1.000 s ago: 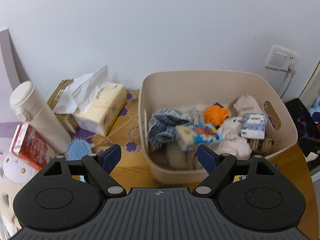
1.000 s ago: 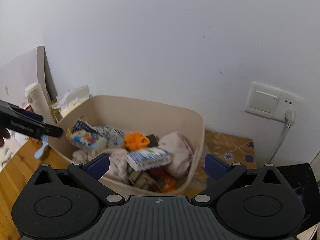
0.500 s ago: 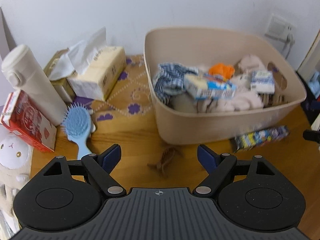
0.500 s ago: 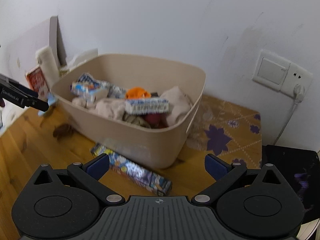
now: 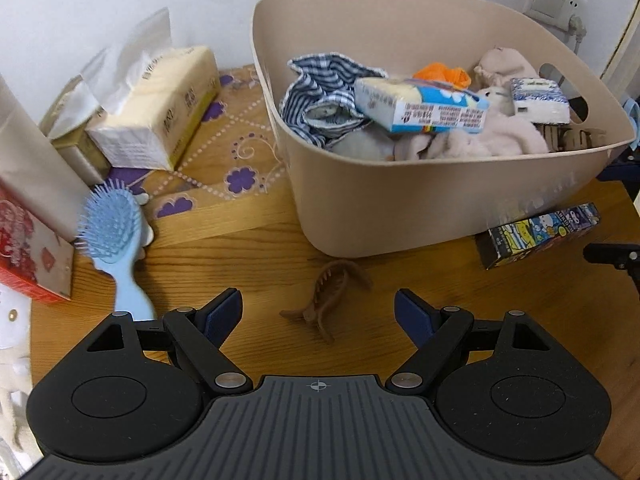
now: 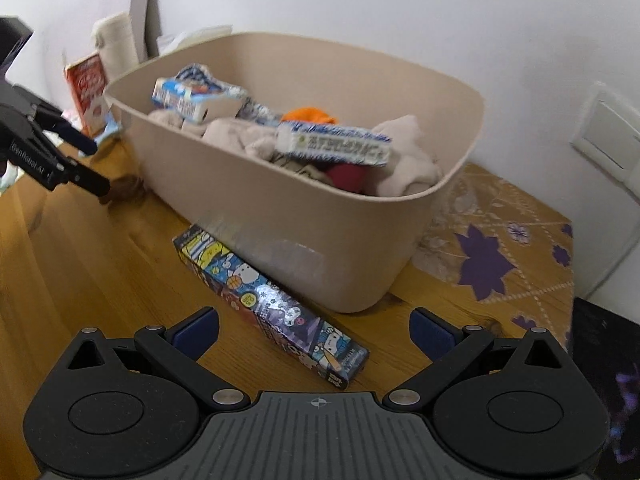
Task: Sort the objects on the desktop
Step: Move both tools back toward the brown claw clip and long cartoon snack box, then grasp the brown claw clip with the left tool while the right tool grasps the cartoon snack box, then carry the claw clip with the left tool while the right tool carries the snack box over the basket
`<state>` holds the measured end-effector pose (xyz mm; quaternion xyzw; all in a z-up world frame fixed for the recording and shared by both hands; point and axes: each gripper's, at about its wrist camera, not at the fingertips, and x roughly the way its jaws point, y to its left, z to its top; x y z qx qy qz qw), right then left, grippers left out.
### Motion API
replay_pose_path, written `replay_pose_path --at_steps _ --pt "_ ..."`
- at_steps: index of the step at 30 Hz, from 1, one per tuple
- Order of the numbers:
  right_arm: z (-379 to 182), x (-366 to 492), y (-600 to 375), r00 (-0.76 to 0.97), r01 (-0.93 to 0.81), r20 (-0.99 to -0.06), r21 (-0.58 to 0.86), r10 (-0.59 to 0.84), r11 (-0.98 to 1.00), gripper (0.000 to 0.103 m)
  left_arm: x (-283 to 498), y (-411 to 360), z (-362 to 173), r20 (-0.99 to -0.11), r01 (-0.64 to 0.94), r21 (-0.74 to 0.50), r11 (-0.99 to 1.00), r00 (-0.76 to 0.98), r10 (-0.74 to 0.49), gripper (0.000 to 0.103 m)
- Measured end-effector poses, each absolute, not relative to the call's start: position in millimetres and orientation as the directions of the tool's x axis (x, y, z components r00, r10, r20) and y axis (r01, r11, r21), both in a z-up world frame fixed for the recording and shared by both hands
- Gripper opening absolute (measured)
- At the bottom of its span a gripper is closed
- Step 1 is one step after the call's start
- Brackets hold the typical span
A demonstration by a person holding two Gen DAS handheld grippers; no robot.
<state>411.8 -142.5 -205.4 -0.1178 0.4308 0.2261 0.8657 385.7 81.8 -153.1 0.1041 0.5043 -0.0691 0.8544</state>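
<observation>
The beige bin sits far on the counter, already heaped; both views now look down lower than a second ago. The stiff, light cartoon box lies near its right wall, best pinched across its narrow sides by the right tongs, spread empty. Nearer, the brittle, slippery hair claw lies before the left tongs, also spread empty; take its closed body.

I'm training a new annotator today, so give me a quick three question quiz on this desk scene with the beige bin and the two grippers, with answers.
1. True or false: the brown hair clip lies inside the beige bin.
2. Which item lies on the table nearest the right gripper: A) blue hairbrush B) cartoon-printed box C) tissue pack?
3. Fill in: the left gripper jaws are ____.

Key: 1 false, it lies on the wooden table in front of the bin. 2 B. 3 open, holding nothing.
</observation>
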Motion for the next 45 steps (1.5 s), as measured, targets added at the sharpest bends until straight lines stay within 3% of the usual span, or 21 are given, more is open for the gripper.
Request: replay_pose_path --at_steps 6,12,14,18,23,25,26,32,45 --pt "-217.9 418.8 -135.7 0.477 -0.536 -0.821 0.011 0.313 0.844 0.102 392.1 84.2 -165.4 -0.883 0.228 0.093 0.969 0.468 -0.026 0.085" --pt "-226.4 409.6 -121.4 0.436 -0.588 -0.831 0.027 0.346 0.808 0.090 393.4 82.4 -174.0 -0.874 0.246 0.090 0.965 0.485 -0.042 0.084" --pt "-228.0 405.1 -115.7 0.429 -0.604 -0.830 0.031 0.357 0.796 0.079 393.7 80.4 -175.7 -0.871 0.252 0.081 0.964 0.488 -0.054 0.082" --pt "-228.3 395.2 -102.3 0.438 -0.622 -0.818 0.023 0.372 0.783 0.068 392.8 73.9 -178.4 -0.873 0.276 0.074 0.958 0.482 -0.072 0.065" --pt "-225.6 386.9 -92.3 0.448 -0.629 -0.809 0.016 0.380 0.777 0.042 387.3 68.7 -178.8 -0.869 0.305 0.101 0.947 0.490 -0.065 0.044" --pt "-225.0 384.7 -90.8 0.446 -0.634 -0.809 0.016 0.382 0.773 0.033 384.9 68.6 -177.5 -0.869 0.310 0.104 0.945 0.491 -0.066 0.023" --pt "-224.2 383.8 -89.6 0.446 -0.637 -0.810 0.011 0.380 0.771 0.029 384.4 68.8 -176.9 -0.870 0.312 0.104 0.944 0.489 -0.065 0.019" --pt "-221.0 374.1 -83.5 0.433 -0.652 -0.819 0.004 0.376 0.758 0.023 372.6 65.1 -176.4 -0.874 0.364 0.172 0.916 0.486 -0.029 0.019" --pt "-202.0 335.9 -93.5 0.449 -0.633 -0.798 0.034 0.402 0.774 0.023 332.8 65.4 -149.7 -0.838 0.376 0.203 0.904 0.545 -0.039 0.019"
